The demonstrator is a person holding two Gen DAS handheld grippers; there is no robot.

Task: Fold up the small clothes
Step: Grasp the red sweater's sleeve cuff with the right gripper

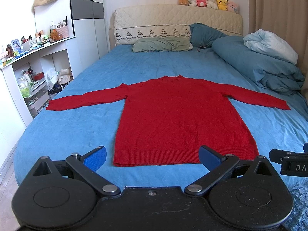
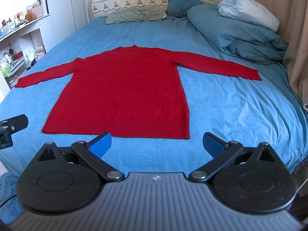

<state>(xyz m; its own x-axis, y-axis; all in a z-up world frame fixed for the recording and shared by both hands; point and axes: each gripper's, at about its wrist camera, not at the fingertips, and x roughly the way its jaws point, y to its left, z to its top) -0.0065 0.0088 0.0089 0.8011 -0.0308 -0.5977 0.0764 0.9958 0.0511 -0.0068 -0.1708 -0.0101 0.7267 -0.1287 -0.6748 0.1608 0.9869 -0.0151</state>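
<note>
Left wrist view: one red sweater (image 1: 179,119) lies flat on the blue bed sheet (image 1: 77,130), both sleeves spread, hem nearest the cameras. Left gripper (image 1: 152,157) hovers above the hem, jaws wide, empty. Right gripper (image 2: 156,144) likewise wide, empty. Six plush toys (image 1: 208,2) line the headboard (image 1: 173,23); two pillows (image 1: 161,44).

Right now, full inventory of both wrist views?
red knit long-sleeved sweater: 1, red, flat on the bed, sleeves spread
blue bedsheet: 1, blue, covers the bed
sage green pillow: 1, green, at the headboard
teal pillow: 1, teal, leans on the headboard
teal duvet: 1, teal, bundled far right
plush toys: 6, mixed colours, on top of the headboard
white shelf unit: 1, white, left of the bed
left gripper: 1, black with blue pads, open
right gripper: 1, same colours, open
</note>
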